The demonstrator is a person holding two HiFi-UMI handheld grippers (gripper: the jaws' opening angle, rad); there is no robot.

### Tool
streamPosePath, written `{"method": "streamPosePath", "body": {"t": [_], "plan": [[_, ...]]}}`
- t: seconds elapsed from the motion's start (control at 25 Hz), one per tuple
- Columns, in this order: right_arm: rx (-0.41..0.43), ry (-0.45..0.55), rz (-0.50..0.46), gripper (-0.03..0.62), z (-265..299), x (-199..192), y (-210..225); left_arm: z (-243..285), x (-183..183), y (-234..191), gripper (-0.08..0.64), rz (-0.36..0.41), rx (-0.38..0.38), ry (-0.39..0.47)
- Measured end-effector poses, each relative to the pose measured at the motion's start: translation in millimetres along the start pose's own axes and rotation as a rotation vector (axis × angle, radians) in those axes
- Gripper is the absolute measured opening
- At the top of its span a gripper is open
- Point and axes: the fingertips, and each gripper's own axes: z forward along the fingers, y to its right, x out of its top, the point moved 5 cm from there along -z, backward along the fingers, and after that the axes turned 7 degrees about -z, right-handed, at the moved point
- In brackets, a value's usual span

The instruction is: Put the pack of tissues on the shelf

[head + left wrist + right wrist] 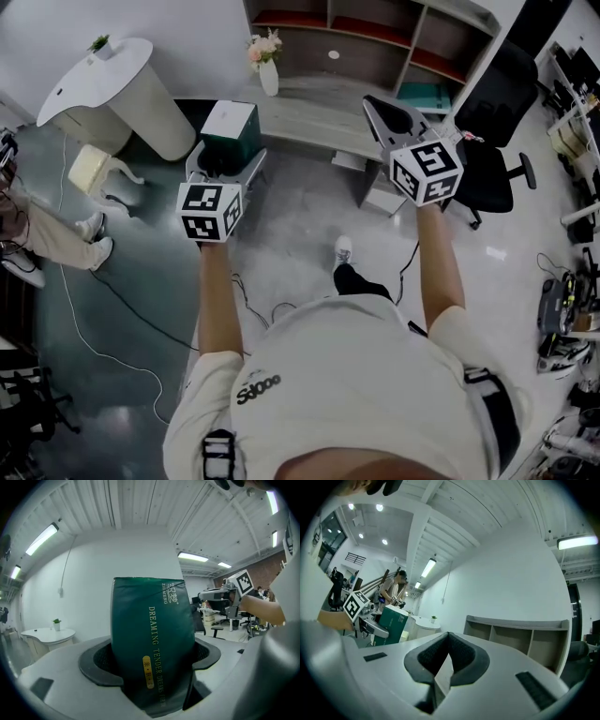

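Note:
The pack of tissues (231,127) is a dark green packet with a white top. My left gripper (228,161) is shut on it and holds it upright in the air in front of the low bench. In the left gripper view the pack (152,634) fills the space between the dark pads (96,660). My right gripper (388,112) hangs to the right at about the same height, shut with nothing in it; its pads (461,653) meet at the tips. The wooden shelf (375,37) with open compartments stands ahead, also seen as the shelf (520,634) in the right gripper view.
A white vase with flowers (267,67) stands on the long low bench (309,117) below the shelf. A teal item (424,96) lies at its right end. A black office chair (497,141) is at right, a white round table (98,80) at left, a person (42,234) at far left.

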Motion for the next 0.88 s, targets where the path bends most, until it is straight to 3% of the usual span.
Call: {"method": "streamPosePath", "body": {"t": [0.32,0.56,0.88], "plan": [[0.061,-0.001,-0.030,-0.006,88.5,-42.9,85.7,118.4,24.3,-31.1,0.411,-0.015,0.025,-0.026],[0.112,-0.007,-0.008,-0.006,155.6,-75.6,162.5,211.0,45.4,-48.2,0.411,-0.071,0.042,-0.021],[0.184,-0.008,-0.006,-0.006,221.7,-110.8,228.1,293.7,57.2,-65.4,0.411,-0.131,0.094,-0.021]]}}
